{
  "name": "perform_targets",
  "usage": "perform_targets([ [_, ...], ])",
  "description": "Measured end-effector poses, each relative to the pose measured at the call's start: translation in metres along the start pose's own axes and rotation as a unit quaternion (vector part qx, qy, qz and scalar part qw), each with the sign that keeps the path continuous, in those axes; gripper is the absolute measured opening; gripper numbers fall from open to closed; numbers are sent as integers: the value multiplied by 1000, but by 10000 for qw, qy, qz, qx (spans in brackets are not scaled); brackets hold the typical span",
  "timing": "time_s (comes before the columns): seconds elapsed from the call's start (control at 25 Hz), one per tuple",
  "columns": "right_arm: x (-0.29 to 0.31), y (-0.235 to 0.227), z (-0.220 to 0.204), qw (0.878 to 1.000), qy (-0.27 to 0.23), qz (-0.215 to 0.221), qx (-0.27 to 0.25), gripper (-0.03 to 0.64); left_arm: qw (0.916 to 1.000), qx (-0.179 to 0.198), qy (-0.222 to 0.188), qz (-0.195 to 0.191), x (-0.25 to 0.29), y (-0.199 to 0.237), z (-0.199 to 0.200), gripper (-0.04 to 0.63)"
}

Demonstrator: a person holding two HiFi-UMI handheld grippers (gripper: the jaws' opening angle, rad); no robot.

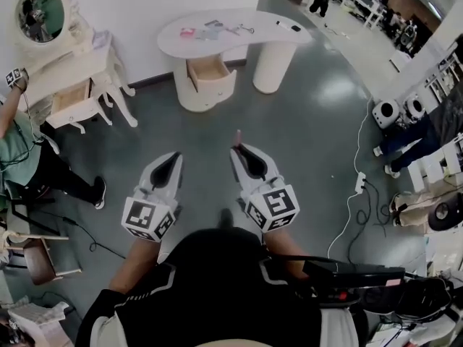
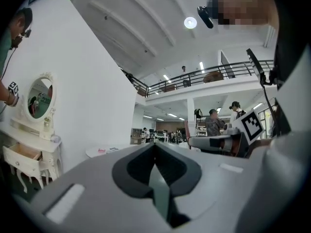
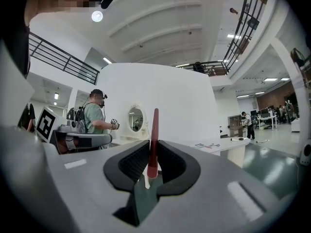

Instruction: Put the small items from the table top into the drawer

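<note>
Several small items [image 1: 210, 30] lie on top of the white surface [image 1: 271, 38], and the drawer [image 1: 208, 71] just under that surface stands open, so most of the job looks undone. Both claws are held low in front of the person, well back from the surface and pointing toward it. The left claw [image 1: 173, 157] is closed with nothing in it. The right claw [image 1: 239, 150] is clamped on a thin red stick [image 3: 154, 127] that pokes out past its tips, well apart from the surface and its drawer.
</note>
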State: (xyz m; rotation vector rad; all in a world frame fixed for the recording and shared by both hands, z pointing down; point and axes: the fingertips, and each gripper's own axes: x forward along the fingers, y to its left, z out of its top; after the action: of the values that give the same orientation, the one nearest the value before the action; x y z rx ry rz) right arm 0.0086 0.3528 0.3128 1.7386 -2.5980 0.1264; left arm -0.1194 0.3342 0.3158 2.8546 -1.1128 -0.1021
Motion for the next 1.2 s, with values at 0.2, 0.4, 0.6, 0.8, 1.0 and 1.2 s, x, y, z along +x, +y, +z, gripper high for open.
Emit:
perform_targets([
  [0.2, 34, -36, 4, 9999, -39, 95, 80, 55, 9999, 22, 126, 70, 42, 14, 0, 0],
  [0.4, 58, -74, 1, 9996, -10, 169, 228, 55, 9997, 98, 180, 128, 87, 24, 2, 0],
  [0.6, 76, -113, 1, 9993, -58, 182, 329, 55, 9994, 169, 217, 187, 127, 30, 3, 0],
  [0.8, 92, -143, 1, 9991, -28, 238, 354, 55, 9991, 198, 281, 258, 157, 35, 4, 0],
  [1.0, 127, -147, 1, 9988, 35, 389, 283, 55, 9987, 177, 256, 395, 174, 65, 10, 0],
  [1.2, 171, -154, 4, 9995, 113, 110, 278, 55, 9997, 12, 230, 127, 196, 102, 7, 0],
])
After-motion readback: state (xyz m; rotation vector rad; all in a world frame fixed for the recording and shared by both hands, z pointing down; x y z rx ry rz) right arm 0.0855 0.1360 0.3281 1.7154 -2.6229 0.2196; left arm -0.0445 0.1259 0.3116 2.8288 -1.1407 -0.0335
